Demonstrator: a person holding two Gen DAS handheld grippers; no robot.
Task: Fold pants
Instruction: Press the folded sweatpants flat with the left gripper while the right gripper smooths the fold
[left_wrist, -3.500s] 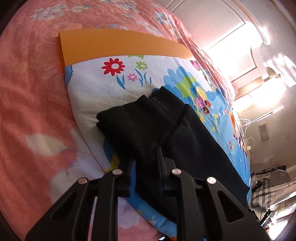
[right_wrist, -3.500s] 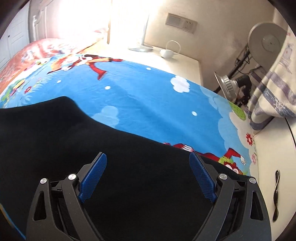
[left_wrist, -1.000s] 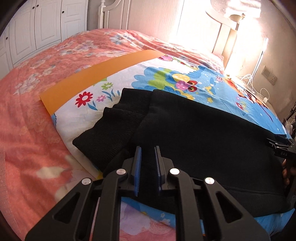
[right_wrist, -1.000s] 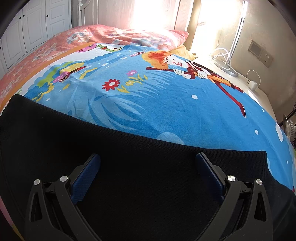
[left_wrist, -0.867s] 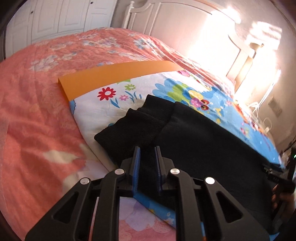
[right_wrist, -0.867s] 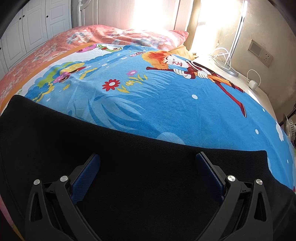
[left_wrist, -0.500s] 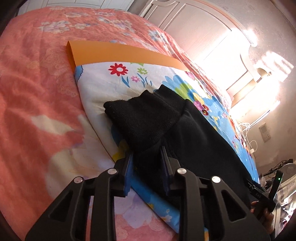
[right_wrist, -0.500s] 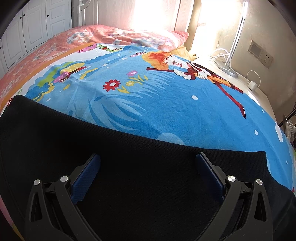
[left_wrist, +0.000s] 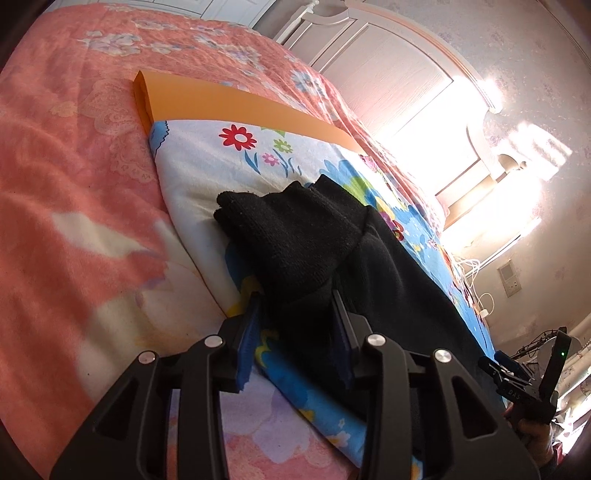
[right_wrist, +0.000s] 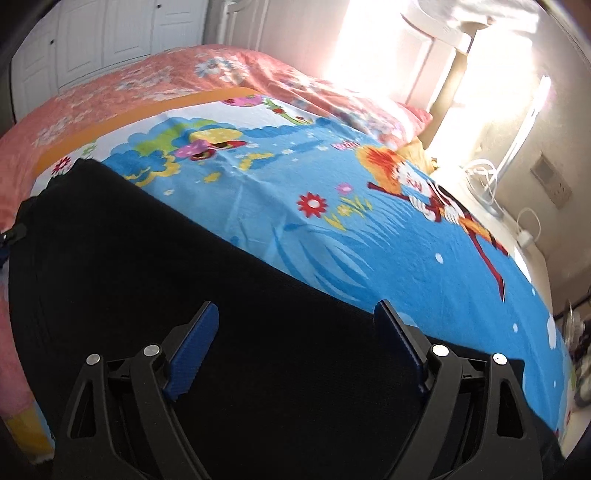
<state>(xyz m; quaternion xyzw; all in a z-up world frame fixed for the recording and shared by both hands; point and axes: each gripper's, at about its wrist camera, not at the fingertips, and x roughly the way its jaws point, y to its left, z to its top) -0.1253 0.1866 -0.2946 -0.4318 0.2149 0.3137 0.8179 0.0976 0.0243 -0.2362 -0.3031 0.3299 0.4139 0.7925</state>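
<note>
Black pants (left_wrist: 388, 266) are lying folded lengthwise on the cartoon blanket (right_wrist: 332, 229) over the bed. Left gripper (left_wrist: 295, 325), fingers just parting, is releasing the cuff end between them; right gripper (right_wrist: 295, 350), fingers wide though narrowing, is hovering empty over the cloth. Next: regrasping for the crosswise fold

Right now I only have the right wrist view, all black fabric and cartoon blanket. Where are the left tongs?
Observer: The left tongs straddle the pants just behind the ribbed cuffs. Their jaws have just been opening, with fabric loose between them.
Operator: Are the cuffs lying flat?
Observer: They appear stacked, one on the other, resting on the white flowered corner of the blanket.
Operator: Any overhang off the blanket?
Observer: No, the cuffs stop short of its edge; the pink bedspread lies beyond.
</note>
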